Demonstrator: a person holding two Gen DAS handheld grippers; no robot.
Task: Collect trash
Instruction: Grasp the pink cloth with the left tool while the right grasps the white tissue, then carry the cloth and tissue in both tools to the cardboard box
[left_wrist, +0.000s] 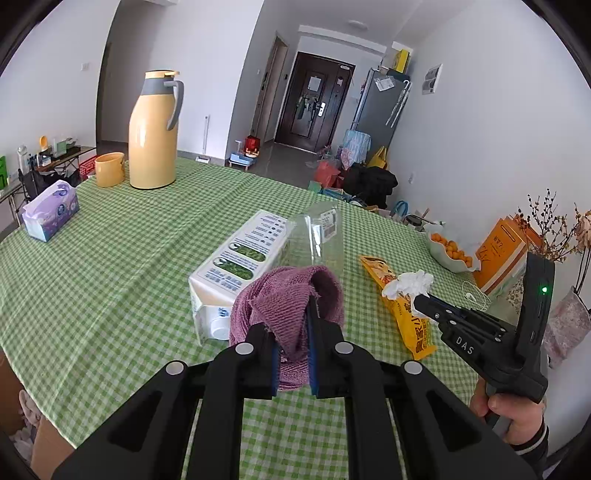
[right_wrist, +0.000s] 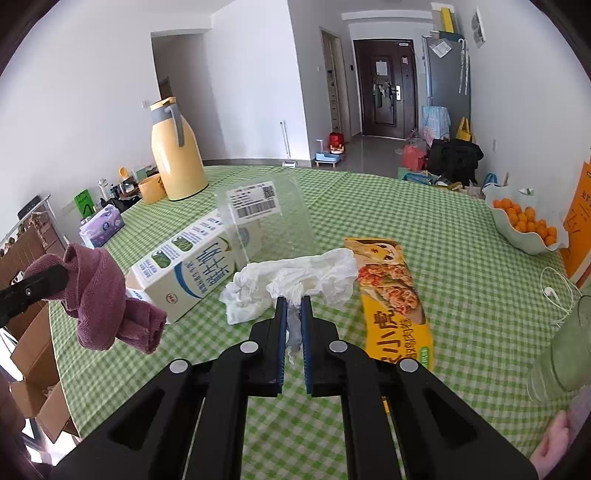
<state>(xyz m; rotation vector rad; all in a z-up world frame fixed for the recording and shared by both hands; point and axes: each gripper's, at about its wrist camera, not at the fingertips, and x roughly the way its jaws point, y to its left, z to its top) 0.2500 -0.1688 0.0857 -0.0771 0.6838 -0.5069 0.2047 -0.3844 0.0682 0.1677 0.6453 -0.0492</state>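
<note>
Left gripper (left_wrist: 291, 325) pinched tight on purple cloth (left_wrist: 288, 302), up off green checked table (left_wrist: 110, 258). Milk carton (right_wrist: 184, 266), clear cup (right_wrist: 266, 218) lying mid-table. Right gripper (right_wrist: 293, 306) nearly closed, clamping white tissue wad (right_wrist: 295, 277), just left of yellow snack bag (right_wrist: 391, 295).

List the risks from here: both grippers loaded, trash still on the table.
1. The right gripper pinches only an edge of the crumpled tissue; it may tear or slip.
2. The purple cloth in the left gripper dangles near the milk carton and clear plastic cup; swinging could topple the cup.
</note>
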